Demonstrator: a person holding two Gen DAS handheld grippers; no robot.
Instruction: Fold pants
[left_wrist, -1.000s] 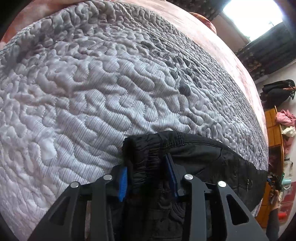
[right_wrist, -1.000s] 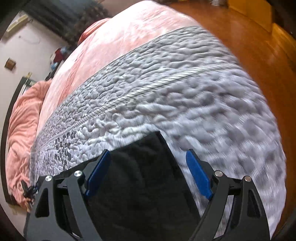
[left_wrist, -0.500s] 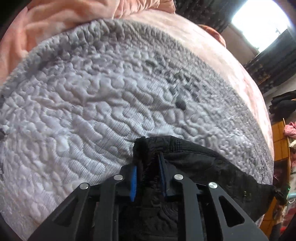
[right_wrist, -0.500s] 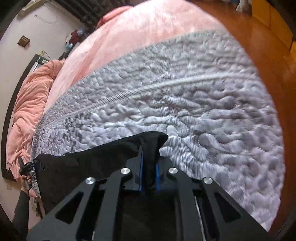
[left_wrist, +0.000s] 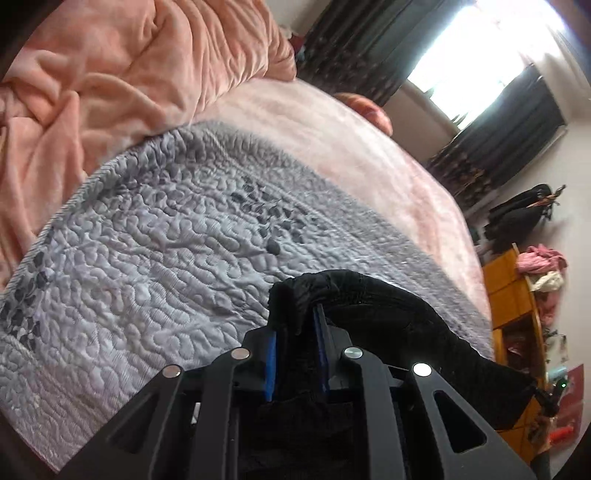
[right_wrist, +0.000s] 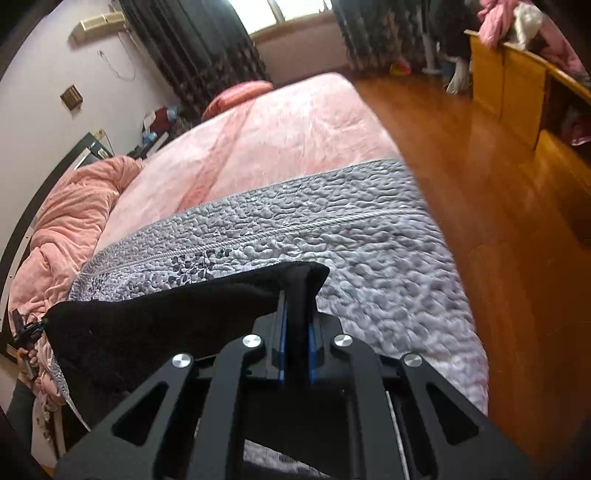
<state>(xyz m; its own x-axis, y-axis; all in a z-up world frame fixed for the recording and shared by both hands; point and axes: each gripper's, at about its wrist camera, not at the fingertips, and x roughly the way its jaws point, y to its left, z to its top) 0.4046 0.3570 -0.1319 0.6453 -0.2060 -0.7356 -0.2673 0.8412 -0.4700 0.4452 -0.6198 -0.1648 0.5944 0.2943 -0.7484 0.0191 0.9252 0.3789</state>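
Black pants (left_wrist: 391, 317) hang stretched between my two grippers above a grey quilted cover (left_wrist: 155, 258). My left gripper (left_wrist: 295, 325) is shut on one bunched corner of the pants, the cloth pinched between its blue pads. The right gripper (right_wrist: 297, 317) is shut on the other corner of the pants (right_wrist: 177, 317), whose edge runs taut to the left toward the other gripper (right_wrist: 26, 332), small at the far left. Below the edge the fabric drops out of sight behind my fingers.
The grey quilted cover (right_wrist: 369, 251) lies across a bed with a pink sheet (right_wrist: 280, 136) and a crumpled pink blanket (left_wrist: 110, 81). Orange wooden floor (right_wrist: 498, 221) runs along the bed's right side. A wooden cabinet (left_wrist: 513, 291) with clothes on top stands by the wall.
Both grippers closed on the pants' corners and rose, lifting the cloth off the quilt. The bed now appears farther below, with more of the room in sight.
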